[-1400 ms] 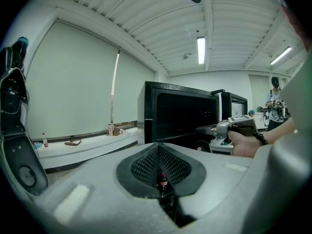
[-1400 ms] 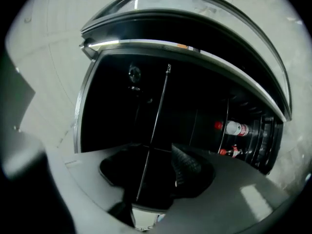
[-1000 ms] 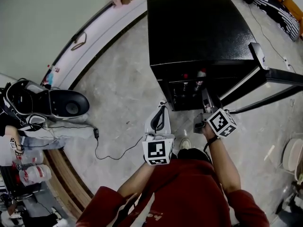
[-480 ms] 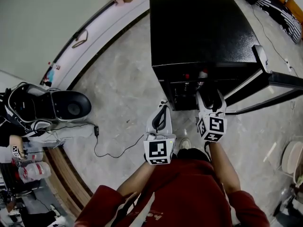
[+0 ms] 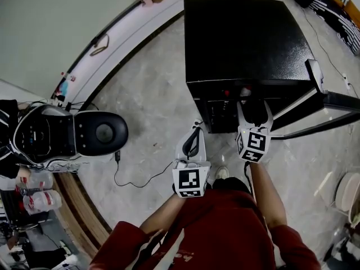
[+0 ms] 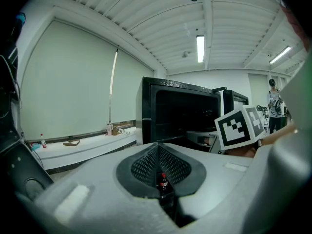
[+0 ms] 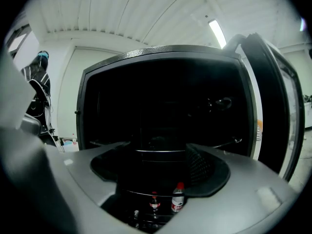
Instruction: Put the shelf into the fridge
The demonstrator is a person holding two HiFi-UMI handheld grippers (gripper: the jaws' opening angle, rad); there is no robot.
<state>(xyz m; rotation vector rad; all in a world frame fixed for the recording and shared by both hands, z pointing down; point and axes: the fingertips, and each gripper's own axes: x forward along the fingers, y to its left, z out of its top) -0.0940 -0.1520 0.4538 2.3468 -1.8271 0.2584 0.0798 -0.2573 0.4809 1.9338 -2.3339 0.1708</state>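
Observation:
The black fridge (image 5: 247, 38) stands with its door (image 5: 323, 103) swung open to the right. My right gripper (image 5: 254, 109) is at the fridge's open front, and its jaws are opening with nothing pressed between them. In the right gripper view the pads (image 7: 202, 167) stand wide apart. Between them, deeper in the dark fridge, runs the thin edge of a shelf (image 7: 157, 151), with two small bottles (image 7: 178, 197) below it. My left gripper (image 5: 194, 130) hangs shut and empty left of the fridge front, pads (image 6: 146, 165) together.
A black and white machine (image 5: 67, 134) with cables (image 5: 132, 181) sits on the floor at the left. A white ledge (image 5: 121, 35) runs along the curved wall. Bottles (image 5: 39, 201) lie at the far left. A person (image 6: 274, 95) stands in the distance.
My right gripper has turned from a tilt to pointing straight into the fridge, and its jaws have spread apart. The left gripper has stayed in place.

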